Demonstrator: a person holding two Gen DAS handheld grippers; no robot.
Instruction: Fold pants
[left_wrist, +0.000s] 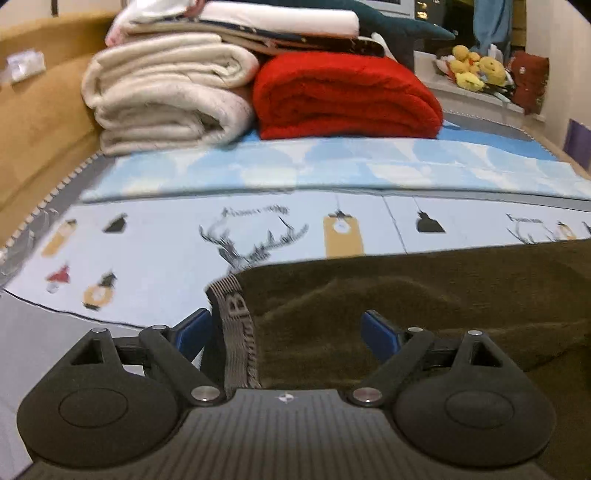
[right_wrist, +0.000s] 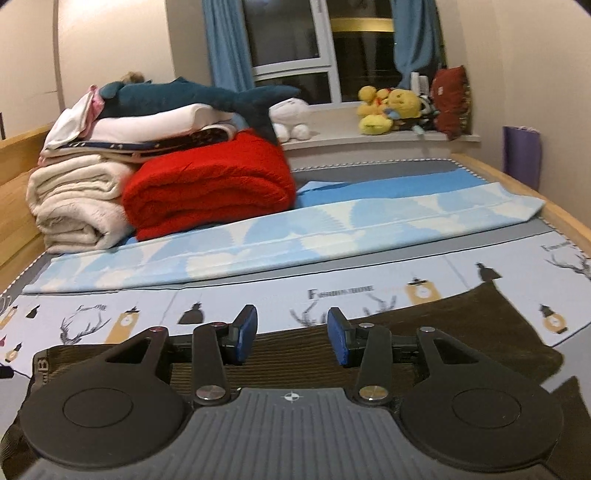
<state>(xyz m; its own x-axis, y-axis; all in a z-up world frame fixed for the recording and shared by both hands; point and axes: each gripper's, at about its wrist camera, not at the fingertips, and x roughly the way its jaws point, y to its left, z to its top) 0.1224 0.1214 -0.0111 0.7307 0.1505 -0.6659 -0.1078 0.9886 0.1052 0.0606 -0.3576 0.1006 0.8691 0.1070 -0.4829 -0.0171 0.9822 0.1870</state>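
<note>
Dark olive-brown corduroy pants (left_wrist: 424, 295) lie flat on the patterned bed sheet (left_wrist: 147, 251). Their striped grey waistband (left_wrist: 234, 332) with a letter B runs between the blue pads of my left gripper (left_wrist: 288, 332), which is open over the waist corner. In the right wrist view the pants (right_wrist: 480, 321) spread under and ahead of my right gripper (right_wrist: 291, 332), which is open and holds nothing. The waistband end shows at that view's lower left (right_wrist: 40, 365).
Folded cream blankets (left_wrist: 162, 96) and a red blanket (left_wrist: 347, 96) are stacked at the head of the bed, with a plush shark (right_wrist: 192, 96) on top. A light blue folded sheet (left_wrist: 295, 166) lies across the middle. Wooden bed frame (left_wrist: 33, 122) at left; windowsill toys (right_wrist: 391, 107) behind.
</note>
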